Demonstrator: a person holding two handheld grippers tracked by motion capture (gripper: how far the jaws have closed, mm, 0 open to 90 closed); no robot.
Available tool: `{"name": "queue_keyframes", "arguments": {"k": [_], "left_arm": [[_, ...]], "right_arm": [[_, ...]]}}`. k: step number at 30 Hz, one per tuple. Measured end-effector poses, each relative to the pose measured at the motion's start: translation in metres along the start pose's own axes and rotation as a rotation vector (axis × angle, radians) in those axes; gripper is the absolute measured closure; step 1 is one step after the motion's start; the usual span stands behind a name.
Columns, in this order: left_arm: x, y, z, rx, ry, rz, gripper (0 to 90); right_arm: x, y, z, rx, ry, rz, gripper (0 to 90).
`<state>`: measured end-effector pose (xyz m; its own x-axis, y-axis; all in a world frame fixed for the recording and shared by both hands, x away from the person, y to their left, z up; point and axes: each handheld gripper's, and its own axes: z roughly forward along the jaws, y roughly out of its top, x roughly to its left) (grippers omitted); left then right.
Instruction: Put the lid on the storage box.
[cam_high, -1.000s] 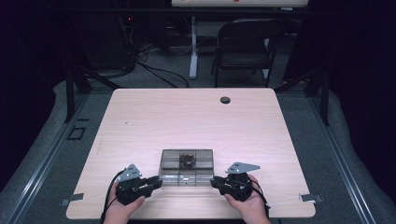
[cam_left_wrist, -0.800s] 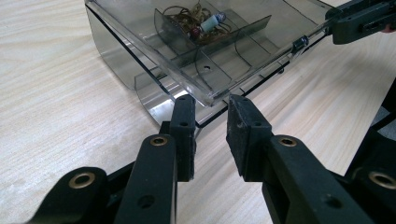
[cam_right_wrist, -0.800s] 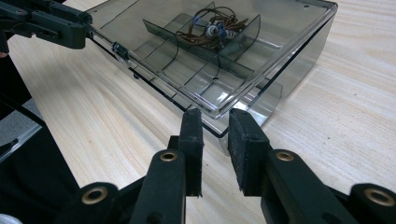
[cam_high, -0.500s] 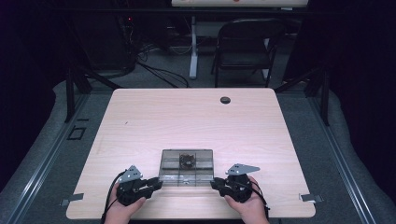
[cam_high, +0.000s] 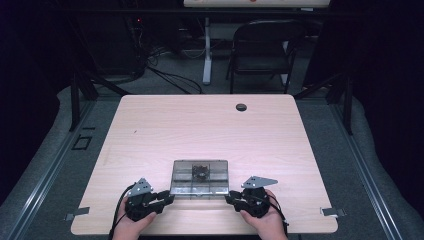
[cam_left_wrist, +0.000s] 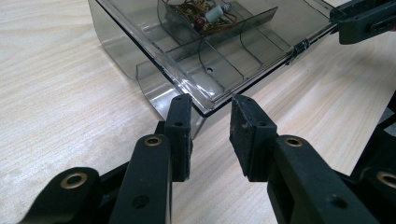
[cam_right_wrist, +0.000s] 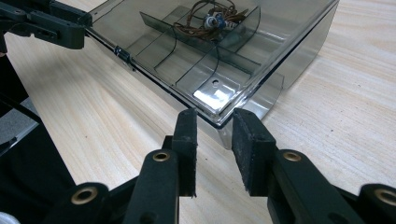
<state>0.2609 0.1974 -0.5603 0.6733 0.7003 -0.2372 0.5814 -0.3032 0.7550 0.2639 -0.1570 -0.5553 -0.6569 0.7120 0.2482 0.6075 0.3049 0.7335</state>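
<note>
No legible text, label, brand, number or sign in any view. The smoky clear compartment box (cam_high: 200, 176) carries no readable marking on lid or walls. The wooden table (cam_high: 210, 130) is unmarked. The light board at the far edge of the room (cam_high: 255, 3) shows small reddish marks, too blurred to read.
</note>
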Motion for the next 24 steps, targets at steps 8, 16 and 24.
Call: {"name": "queue_keyframes", "arguments": {"k": [8, 16, 24], "left_arm": [[0.0003, -0.0001, 0.0002, 0.005, -0.003, -0.002, 67.4], [0.0001, -0.0006, 0.0013, 0.003, -0.01, -0.01, 64.5], [-0.0005, -0.0006, -0.0006, 0.004, -0.023, -0.007, 62.3]], "right_arm": [[-0.0003, -0.0002, 0.0, -0.002, 0.001, 0.002, 69.7], [-0.0003, -0.001, 0.001, -0.008, 0.004, 0.011, 66.6], [-0.0022, -0.0009, -0.002, -0.008, 0.003, 0.014, 66.0]]}}
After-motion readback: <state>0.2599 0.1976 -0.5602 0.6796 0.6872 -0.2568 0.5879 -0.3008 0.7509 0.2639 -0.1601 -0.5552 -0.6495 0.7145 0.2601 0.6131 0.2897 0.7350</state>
